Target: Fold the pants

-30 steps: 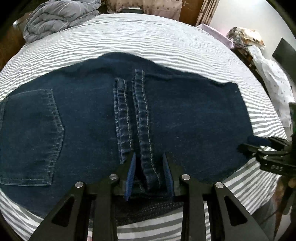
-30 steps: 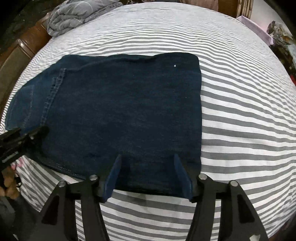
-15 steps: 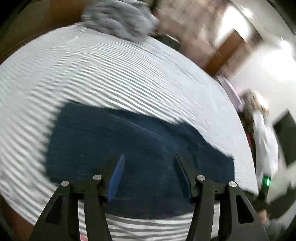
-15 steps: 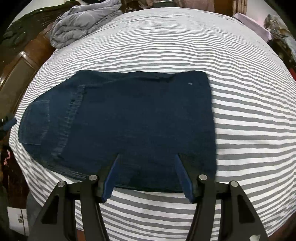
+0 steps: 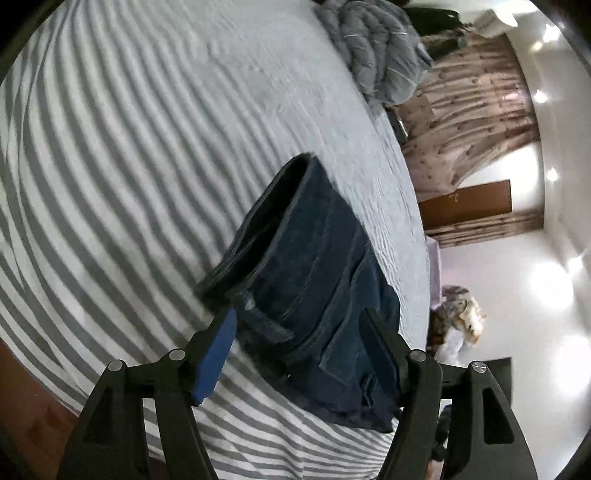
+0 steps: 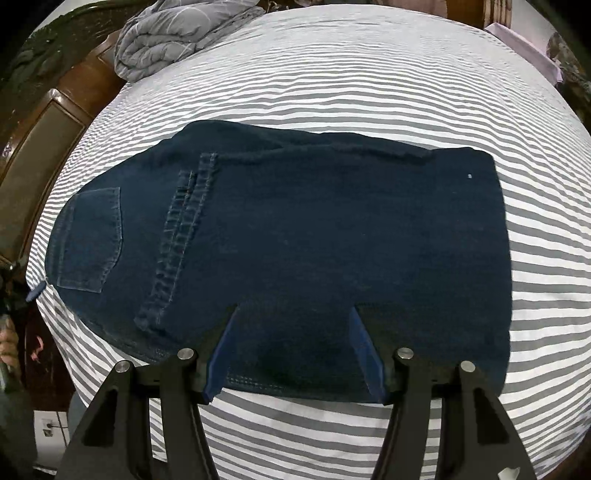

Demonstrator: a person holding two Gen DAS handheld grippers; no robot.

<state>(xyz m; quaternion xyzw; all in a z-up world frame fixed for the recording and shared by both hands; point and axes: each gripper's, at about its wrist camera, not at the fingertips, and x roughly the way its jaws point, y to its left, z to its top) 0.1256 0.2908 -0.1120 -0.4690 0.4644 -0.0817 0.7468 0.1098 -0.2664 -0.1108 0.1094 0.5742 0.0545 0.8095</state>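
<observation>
Dark blue jeans [image 6: 314, 240] lie folded flat on the striped bed sheet [image 6: 369, 74], back pocket to the left. My right gripper [image 6: 294, 310] hovers open over their near edge, holding nothing. In the left wrist view, which is rolled sideways, the jeans [image 5: 314, 266] are seen end-on from the pocket side. My left gripper [image 5: 297, 314] stands over that end with its jaws opening. The cloth lies below and between the fingers, and the pads do not press on it. One blue pad of the left gripper [image 6: 36, 291] shows at the jeans' left tip.
A bundled grey duvet [image 6: 177, 33] lies at the bed's far corner, next to the brown wooden headboard [image 6: 40, 122]. The same duvet [image 5: 380, 48] shows in the left wrist view, with a patterned curtain [image 5: 472, 110] and white walls beyond the bed. A hand [image 6: 7, 343] is at the left edge.
My left gripper let go of the folded seam, swung round to the pocket end of the jeans, rolled sideways and spread its jaws. My right gripper drew back slightly, showing more of the jeans.
</observation>
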